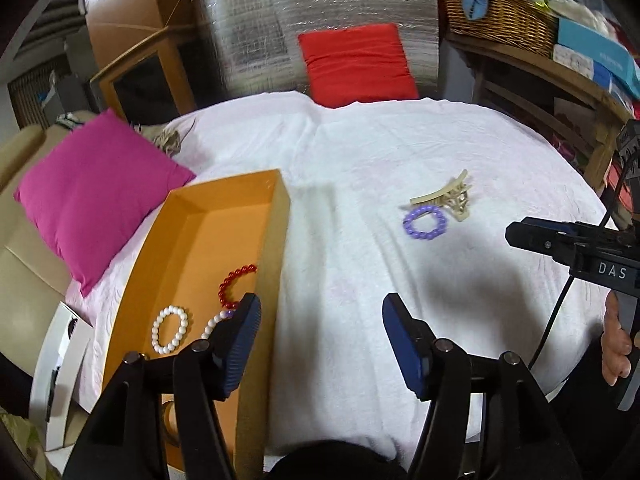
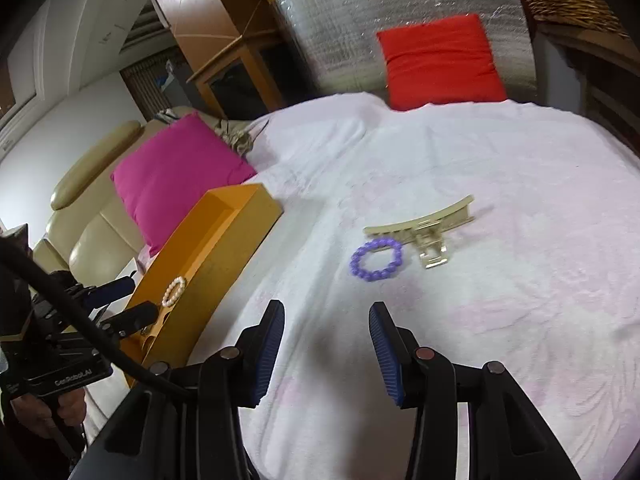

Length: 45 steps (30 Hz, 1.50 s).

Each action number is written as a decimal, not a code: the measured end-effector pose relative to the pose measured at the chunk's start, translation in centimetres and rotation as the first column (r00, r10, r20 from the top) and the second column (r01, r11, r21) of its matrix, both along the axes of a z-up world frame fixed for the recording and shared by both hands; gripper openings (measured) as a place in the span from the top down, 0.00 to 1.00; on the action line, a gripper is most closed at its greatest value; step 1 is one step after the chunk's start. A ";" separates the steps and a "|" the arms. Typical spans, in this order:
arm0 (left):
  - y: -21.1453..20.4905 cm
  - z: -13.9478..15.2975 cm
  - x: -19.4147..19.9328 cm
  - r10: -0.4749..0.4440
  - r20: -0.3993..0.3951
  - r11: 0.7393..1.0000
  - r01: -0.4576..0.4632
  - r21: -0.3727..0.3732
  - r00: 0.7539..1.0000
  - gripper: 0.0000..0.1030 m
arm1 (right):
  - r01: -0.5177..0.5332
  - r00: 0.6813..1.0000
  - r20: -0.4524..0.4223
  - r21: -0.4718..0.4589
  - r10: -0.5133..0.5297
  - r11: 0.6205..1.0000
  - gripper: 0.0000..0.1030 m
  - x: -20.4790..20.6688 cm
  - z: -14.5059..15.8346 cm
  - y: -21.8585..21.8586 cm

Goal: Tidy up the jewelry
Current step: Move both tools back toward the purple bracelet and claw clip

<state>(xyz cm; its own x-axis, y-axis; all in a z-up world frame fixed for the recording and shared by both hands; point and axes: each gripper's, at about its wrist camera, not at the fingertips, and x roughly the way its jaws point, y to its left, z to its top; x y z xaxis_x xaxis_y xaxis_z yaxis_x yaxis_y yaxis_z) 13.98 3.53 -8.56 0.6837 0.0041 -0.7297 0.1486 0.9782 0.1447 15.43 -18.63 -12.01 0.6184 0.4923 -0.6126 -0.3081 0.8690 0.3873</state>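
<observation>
Jewelry lay split between cloth and box. Left gripper [image 1: 320, 320], at lower centre of its frame, was spread wide and empty, one pad over the orange cardboard box [image 1: 276, 240] holding a white pearl bracelet [image 1: 170, 331] and red bead bracelet [image 1: 234, 284]. Right gripper [image 2: 326, 326] was likewise released above the white cloth [image 2: 500, 300]; beyond it, mid-frame, a purple bead bracelet [image 2: 376, 260] touched a gold hair claw clip [image 2: 424, 228].

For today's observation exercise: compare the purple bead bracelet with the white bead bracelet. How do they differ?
The purple bracelet lies on the white cloth, touching the gold hair clip; the white bracelet lies inside the orange box. The colours differ: purple against white. Both are closed rings of round beads, lying flat.
</observation>
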 end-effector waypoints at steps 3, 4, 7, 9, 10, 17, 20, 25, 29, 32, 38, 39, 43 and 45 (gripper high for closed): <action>-1.6 0.2 -0.1 -0.008 0.003 1.000 0.008 0.016 1.000 0.38 | 0.022 1.000 0.003 0.016 -0.022 1.000 0.53 -0.1 0.0 -1.3; -1.9 0.2 -0.1 -0.010 0.003 1.000 0.010 0.020 1.000 0.37 | 0.034 0.999 0.003 0.023 -0.034 0.999 0.53 -0.1 0.0 -1.8; -3.0 -0.1 0.0 -0.014 -0.002 0.999 0.014 0.035 1.000 0.37 | 0.053 0.999 0.000 0.045 -0.053 0.998 0.53 -0.1 0.1 -2.9; -3.7 -0.2 0.0 -0.018 -0.006 0.999 0.018 0.043 1.000 0.37 | 0.062 0.998 0.006 0.047 -0.062 0.997 0.53 -0.2 0.2 -3.5; -3.9 -0.3 0.0 -0.019 -0.007 0.999 0.020 0.047 1.000 0.37 | 0.066 0.998 0.010 0.049 -0.067 0.997 0.52 -0.3 0.3 -3.8; -5.6 -0.4 0.1 -0.027 -0.006 0.995 0.028 0.091 1.000 0.37 | 0.100 0.995 0.008 0.071 -0.101 0.992 0.52 -0.7 0.5 -5.8; -6.2 -0.5 0.1 -0.029 -0.006 0.994 0.029 0.108 1.000 0.37 | 0.116 0.993 0.002 0.090 -0.117 0.989 0.52 -0.8 0.6 -6.6; -7.2 -0.8 0.2 -0.039 -0.007 0.990 0.039 0.137 0.999 0.37 | 0.135 0.991 -0.007 0.115 -0.135 0.984 0.52 -0.7 0.6 -7.5; -7.7 -1.1 0.3 -0.044 -0.007 0.987 0.045 0.154 0.999 0.37 | 0.142 0.990 -0.015 0.121 -0.141 0.982 0.52 -0.6 0.6 -7.8; -7.8 -1.3 0.4 -0.047 -0.013 0.985 0.048 0.163 0.999 0.37 | 0.144 0.990 -0.026 0.125 -0.142 0.982 0.52 -0.4 0.4 -7.8; -7.8 -2.0 0.8 -0.041 -0.025 0.982 0.045 0.186 0.999 0.37 | 0.152 0.988 -0.045 0.122 -0.148 0.981 0.46 0.1 0.0 -7.6; -7.7 -2.1 0.8 -0.040 -0.026 0.981 0.045 0.190 0.999 0.37 | 0.152 0.988 -0.048 0.120 -0.148 0.981 0.46 0.2 -0.1 -7.5; -7.4 -2.3 1.2 -0.039 -0.030 0.979 0.045 0.200 0.999 0.37 | 0.159 0.986 -0.068 0.114 -0.151 0.981 0.46 1.0 -0.5 -7.2; -7.3 -2.4 1.4 -0.038 -0.031 0.977 0.044 0.210 0.999 0.37 | 0.157 0.985 -0.089 0.126 -0.147 0.980 0.45 1.7 -0.8 -7.0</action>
